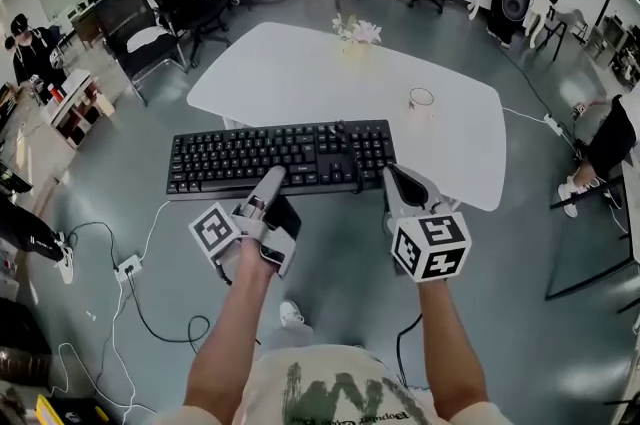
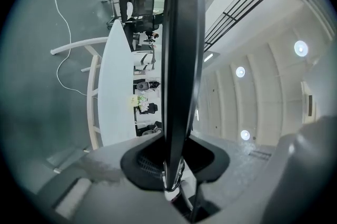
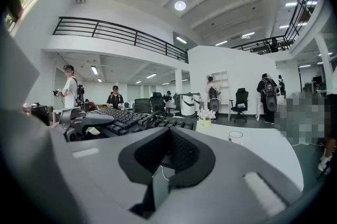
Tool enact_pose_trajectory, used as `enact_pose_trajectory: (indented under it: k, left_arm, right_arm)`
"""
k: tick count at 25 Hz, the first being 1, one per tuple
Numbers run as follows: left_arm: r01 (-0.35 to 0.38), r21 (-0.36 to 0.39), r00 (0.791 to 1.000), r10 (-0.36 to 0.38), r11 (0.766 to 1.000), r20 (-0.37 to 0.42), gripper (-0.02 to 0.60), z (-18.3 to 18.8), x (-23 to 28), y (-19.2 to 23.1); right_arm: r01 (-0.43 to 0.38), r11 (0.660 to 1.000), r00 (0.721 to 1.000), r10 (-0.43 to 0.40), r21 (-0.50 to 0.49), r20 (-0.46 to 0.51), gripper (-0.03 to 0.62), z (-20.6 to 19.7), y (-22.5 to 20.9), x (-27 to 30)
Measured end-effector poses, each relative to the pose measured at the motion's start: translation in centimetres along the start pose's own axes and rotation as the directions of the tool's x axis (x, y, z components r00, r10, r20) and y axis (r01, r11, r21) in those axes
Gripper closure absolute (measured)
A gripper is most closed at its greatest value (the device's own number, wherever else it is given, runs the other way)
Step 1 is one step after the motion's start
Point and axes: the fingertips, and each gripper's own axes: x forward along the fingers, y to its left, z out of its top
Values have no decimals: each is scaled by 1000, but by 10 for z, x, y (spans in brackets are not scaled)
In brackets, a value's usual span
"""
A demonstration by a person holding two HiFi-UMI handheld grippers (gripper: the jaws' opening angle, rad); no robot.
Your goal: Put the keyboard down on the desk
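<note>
A black keyboard is held flat in the air over the near edge of a white oval surface, its left end reaching out past the surface over the grey floor. The left gripper has its fingers clamped on the keyboard's near long edge. The right gripper sits just by the keyboard's near right corner, its fingers drawn together and holding nothing. A glass cup and a small vase of flowers stand farther back.
</note>
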Motion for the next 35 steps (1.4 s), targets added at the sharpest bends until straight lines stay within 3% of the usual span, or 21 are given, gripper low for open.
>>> enact_pose_trajectory:
  k: [13,25,35]
  left_arm:
    - [19,-32,990,-23,999,-138,491,84,59,19]
    - [28,-59,977,-40,998,-210,490,118,85,30]
    - [19,-68,969,-36,998,-246,489,125,109,45]
  right_arm:
    - [120,993,993,-121,-17,-16,595,25,17,89]
    - [189,982,981,-189,-19,-36,595,30,23,124]
    - [225,974,974,-225,-4,-31,595,26,10,138]
